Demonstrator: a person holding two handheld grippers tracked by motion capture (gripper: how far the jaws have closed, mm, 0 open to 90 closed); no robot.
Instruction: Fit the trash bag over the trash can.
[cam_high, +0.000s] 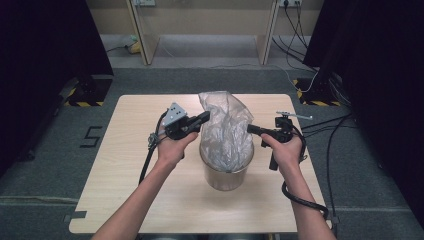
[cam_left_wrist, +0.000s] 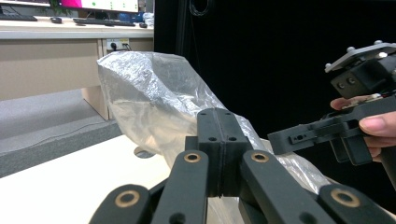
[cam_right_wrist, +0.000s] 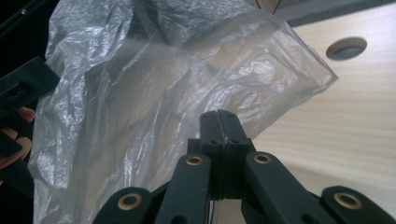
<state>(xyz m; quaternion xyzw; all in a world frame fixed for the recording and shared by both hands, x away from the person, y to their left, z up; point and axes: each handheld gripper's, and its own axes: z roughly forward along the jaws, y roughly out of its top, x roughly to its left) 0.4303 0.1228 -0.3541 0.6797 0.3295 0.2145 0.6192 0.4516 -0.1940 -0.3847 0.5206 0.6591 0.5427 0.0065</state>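
A clear plastic bag stands crumpled in a round metal bucket at the table's middle. My left gripper reaches the bag's left side, and its jaws are pressed together at the film. In the left gripper view, the bag bulges up behind my closed left gripper, with the right gripper opposite. My right gripper meets the bag's right side. In the right gripper view, the right gripper is closed against the bag, whose lower edge runs into its tips.
The light wooden table has bare surface on both sides of the bucket and a round cable hole beyond the bag. Cables trail from both grippers. Dark curtains and stands flank the table, and a wooden desk frame stands behind it.
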